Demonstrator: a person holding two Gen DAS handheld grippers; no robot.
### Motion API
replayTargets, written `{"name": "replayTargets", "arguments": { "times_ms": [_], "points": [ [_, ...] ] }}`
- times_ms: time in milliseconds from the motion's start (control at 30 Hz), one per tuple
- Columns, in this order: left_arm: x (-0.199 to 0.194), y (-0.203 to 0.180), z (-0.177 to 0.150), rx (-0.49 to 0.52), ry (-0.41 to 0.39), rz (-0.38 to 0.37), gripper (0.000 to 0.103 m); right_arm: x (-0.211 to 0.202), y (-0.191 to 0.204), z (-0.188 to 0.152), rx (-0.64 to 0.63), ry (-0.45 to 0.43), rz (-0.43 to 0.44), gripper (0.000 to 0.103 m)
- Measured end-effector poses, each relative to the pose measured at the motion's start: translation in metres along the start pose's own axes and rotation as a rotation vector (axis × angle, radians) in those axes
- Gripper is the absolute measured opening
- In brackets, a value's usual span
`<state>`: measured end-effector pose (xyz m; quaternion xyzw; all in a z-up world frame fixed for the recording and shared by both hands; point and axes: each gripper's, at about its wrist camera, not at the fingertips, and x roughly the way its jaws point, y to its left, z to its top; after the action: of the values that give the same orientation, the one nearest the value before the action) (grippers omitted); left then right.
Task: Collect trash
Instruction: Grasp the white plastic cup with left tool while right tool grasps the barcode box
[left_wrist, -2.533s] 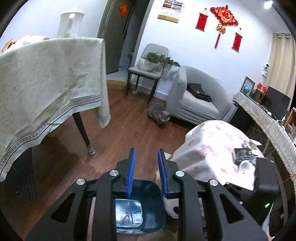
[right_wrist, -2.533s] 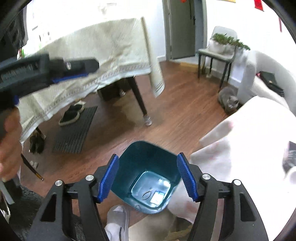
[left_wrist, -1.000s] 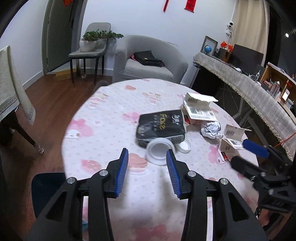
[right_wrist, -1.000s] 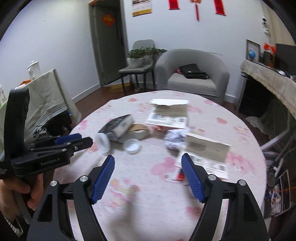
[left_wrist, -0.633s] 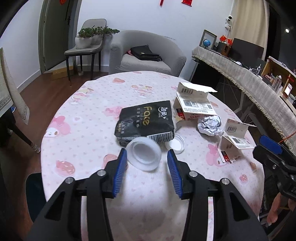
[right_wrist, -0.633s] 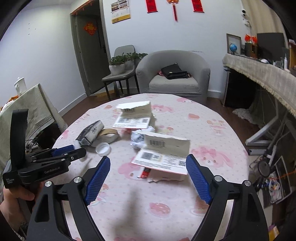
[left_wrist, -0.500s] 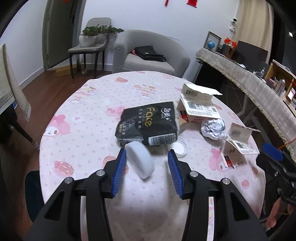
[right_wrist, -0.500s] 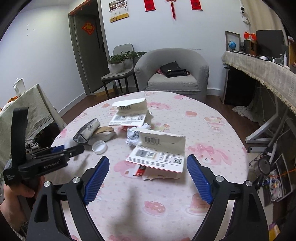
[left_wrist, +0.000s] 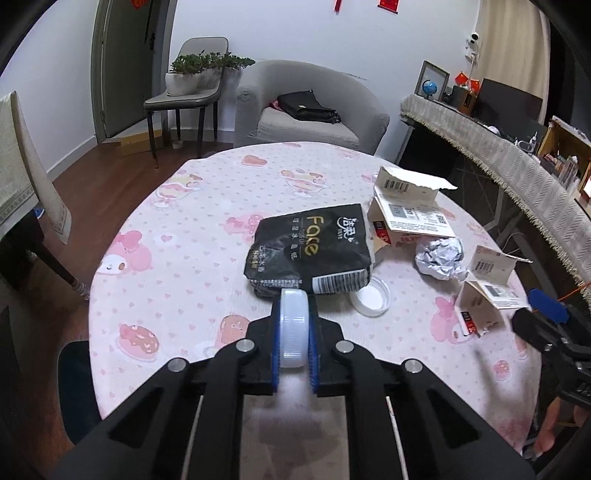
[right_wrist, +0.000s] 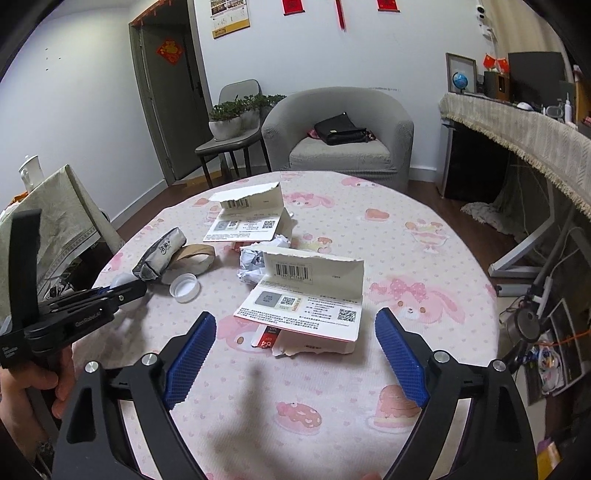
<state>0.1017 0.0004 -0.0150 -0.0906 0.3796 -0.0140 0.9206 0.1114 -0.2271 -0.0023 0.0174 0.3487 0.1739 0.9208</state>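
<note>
Left gripper (left_wrist: 293, 325) is clamped on a white ribbed lid (left_wrist: 293, 330), held on edge between the blue pads, just above the pink-patterned tabletop (left_wrist: 177, 266). Directly ahead of it a black tissue pack (left_wrist: 314, 251) is seen lying flat, with a second white lid (left_wrist: 371, 302) touching its near right corner, open side up. Right of the pack: a torn courier box (left_wrist: 410, 214) with its barcode flap raised, a crumpled foil ball (left_wrist: 441, 258) just beside it, and another torn box (left_wrist: 487, 291) near the right edge.

Right gripper (right_wrist: 295, 354) is held wide apart, nothing between the pads, over the tabletop (right_wrist: 424, 258) on the near side of the nearer torn box (right_wrist: 306, 306). In the right wrist view the foil ball (right_wrist: 251, 264) is partly hidden behind that box, and a brown paper piece (right_wrist: 195, 254) is seen beside the tissue pack (right_wrist: 160, 254). The left gripper (right_wrist: 127, 290) shows at the left edge; the lid in it is mostly hidden.

A dark bin (left_wrist: 77, 387) is partly visible on the floor at the tabletop's near left edge.
</note>
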Motion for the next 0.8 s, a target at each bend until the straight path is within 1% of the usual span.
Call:
{"name": "replayTargets", "arguments": {
  "times_ms": [167, 300, 333, 467, 533, 567, 600, 800],
  "points": [
    [-0.003, 0.000, -0.002, 0.016, -0.003, -0.017, 0.013, 0.009, 0.004, 0.001, -0.005, 0.012, -0.042, 0.090],
    [-0.009, 0.002, -0.002, 0.020, -0.010, -0.039, 0.013, 0.020, 0.006, 0.003, -0.010, 0.032, -0.054, 0.090],
    [-0.011, 0.002, -0.002, 0.023, -0.014, -0.042, 0.013, 0.024, 0.007, 0.004, -0.009, 0.036, -0.069, 0.090],
    [-0.017, 0.007, -0.002, 0.028, -0.024, -0.045, 0.013, 0.032, 0.006, 0.008, 0.007, 0.041, -0.085, 0.090],
    [-0.020, 0.012, -0.002, 0.031, -0.031, -0.034, 0.013, 0.035, 0.008, 0.009, 0.011, 0.043, -0.092, 0.090],
    [-0.021, 0.014, -0.002, 0.033, -0.033, -0.030, 0.013, 0.036, 0.010, 0.009, 0.009, 0.042, -0.097, 0.089],
    [-0.022, 0.017, -0.002, 0.033, -0.035, -0.027, 0.013, 0.037, 0.013, 0.009, 0.002, 0.043, -0.116, 0.081],
    [-0.030, 0.036, -0.001, 0.024, -0.040, -0.017, 0.013, 0.039, 0.020, 0.012, -0.005, 0.042, -0.161, 0.080]
  ]
}}
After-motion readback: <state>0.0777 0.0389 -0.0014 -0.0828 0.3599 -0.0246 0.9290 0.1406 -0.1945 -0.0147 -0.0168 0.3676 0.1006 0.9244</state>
